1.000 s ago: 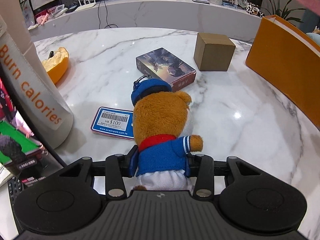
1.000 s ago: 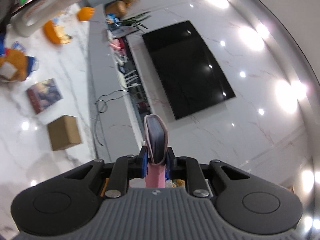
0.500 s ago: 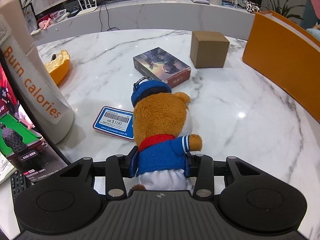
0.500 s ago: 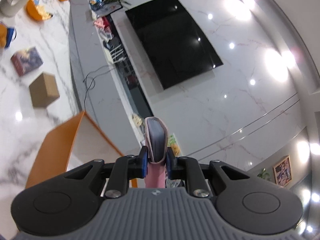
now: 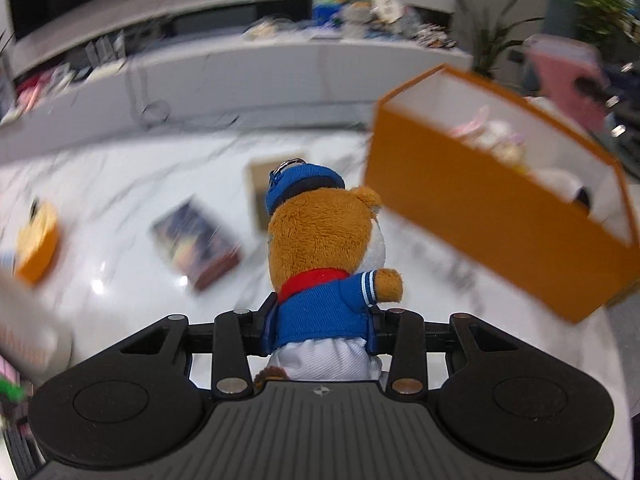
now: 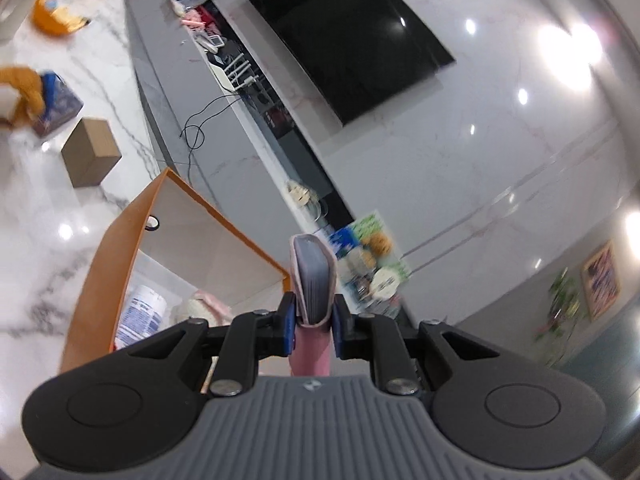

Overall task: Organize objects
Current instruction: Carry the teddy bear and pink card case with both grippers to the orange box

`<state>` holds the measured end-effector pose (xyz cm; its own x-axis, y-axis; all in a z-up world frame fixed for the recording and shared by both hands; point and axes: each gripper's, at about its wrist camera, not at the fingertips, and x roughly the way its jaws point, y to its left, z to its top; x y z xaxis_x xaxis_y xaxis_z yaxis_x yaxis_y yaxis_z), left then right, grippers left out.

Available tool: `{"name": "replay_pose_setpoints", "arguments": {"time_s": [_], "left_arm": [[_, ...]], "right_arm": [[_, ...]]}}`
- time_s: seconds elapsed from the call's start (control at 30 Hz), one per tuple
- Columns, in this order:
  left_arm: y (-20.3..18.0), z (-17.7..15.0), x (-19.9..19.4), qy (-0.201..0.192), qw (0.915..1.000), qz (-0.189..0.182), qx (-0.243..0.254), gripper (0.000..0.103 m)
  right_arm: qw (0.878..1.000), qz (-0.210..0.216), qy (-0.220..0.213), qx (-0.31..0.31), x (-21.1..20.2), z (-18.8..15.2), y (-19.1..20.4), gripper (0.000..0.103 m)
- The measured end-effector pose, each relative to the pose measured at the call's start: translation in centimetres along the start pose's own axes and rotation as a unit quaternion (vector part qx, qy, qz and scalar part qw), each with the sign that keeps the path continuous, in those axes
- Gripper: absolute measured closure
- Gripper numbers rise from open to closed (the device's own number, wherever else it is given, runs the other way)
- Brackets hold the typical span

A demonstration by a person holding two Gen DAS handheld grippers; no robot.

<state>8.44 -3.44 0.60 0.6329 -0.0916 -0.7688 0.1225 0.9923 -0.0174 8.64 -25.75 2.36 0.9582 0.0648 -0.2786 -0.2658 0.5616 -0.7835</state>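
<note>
Jaws, left gripper: clamped on the waist of a plush bear in blue cap, red scarf and blue jacket. Jaws, right gripper: closed tight on a pink notebook, held spine-down with its page edges facing the camera.

Changes since a second ago: the bear is now lifted clear of the marble table; earlier it lay on the surface beside a blue "$100" card, which has gone from view, as has the white "Burn calories" container, now only a blurred edge at lower left. The orange box has swung from the right margin to just ahead of the bear, its open top now visible. The right-hand view has turned from wall and television toward the box.

View differences: the left wrist view shows soft toys inside the box, the notebook as a pink blur beyond it, a picture-covered book and a cardboard box behind the bear. The right wrist view shows the box's white interior with a white labelled tub, the black television, and the bear at far left.

Legible writing now: none; the tub's print is too small.
</note>
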Motion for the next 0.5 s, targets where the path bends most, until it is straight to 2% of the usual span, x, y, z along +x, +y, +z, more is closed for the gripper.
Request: {"name": "replay_pose_setpoints", "arguments": {"time_s": [0.13,0.33,0.5], "left_arm": [[-2.9,3.7,-0.6,-0.023,0.9990,-0.011,0.037,0.057],[-7.1,8.5,0.0,-0.038,0.9950,-0.016,0.091,0.057],[-9.1,10.7,2.5,-0.027,0.9942,-0.012,0.104,0.057]], "right_arm": [[0.994,0.039,0.034,0.092,1.1,-0.5,-2.4,0.084],[0.972,0.075,0.070,0.211,3.0,-2.3,-6.0,0.084],[0.951,0.085,0.093,0.281,4.1,-3.3,-7.8,0.084]]}}
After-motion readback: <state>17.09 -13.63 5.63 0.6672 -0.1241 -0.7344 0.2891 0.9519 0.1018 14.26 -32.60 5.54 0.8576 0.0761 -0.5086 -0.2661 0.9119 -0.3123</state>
